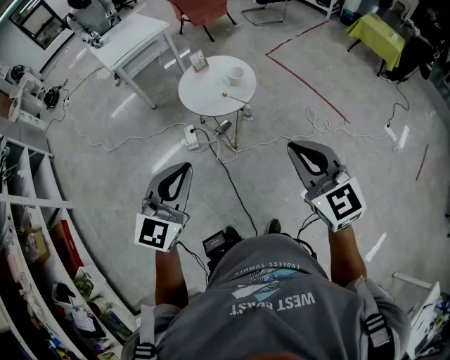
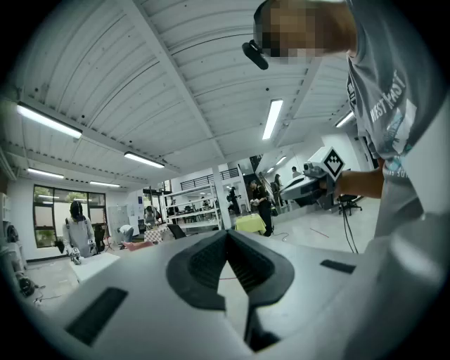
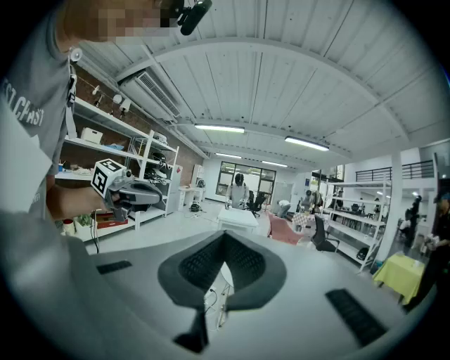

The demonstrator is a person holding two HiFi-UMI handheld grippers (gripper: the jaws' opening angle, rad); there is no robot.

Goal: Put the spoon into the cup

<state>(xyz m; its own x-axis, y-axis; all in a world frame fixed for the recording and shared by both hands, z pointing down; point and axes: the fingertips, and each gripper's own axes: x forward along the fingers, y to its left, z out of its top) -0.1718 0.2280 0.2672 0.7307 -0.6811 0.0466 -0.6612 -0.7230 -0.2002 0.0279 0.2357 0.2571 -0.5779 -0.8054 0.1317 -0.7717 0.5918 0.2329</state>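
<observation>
Holds left gripper (image 1: 185, 167) and right gripper (image 1: 292, 147) shut and empty, well back from round table (image 1: 202, 93) ahead. Shows spoon (image 1: 235, 96) lying crosswise there, just this side of cup (image 1: 237, 74); seems slightly closer to right gripper.

There is one round worktop (image 1: 206, 93). On it are one cup (image 1: 236, 74), one spoon (image 1: 235, 97) and one small frame (image 1: 199, 61). Beyond it are one rectangular table (image 1: 138, 35) and one red chair (image 1: 204, 10). There are two grippers: the left hand-held gripper (image 1: 185, 166) and the right hand-held gripper (image 1: 292, 147).
</observation>
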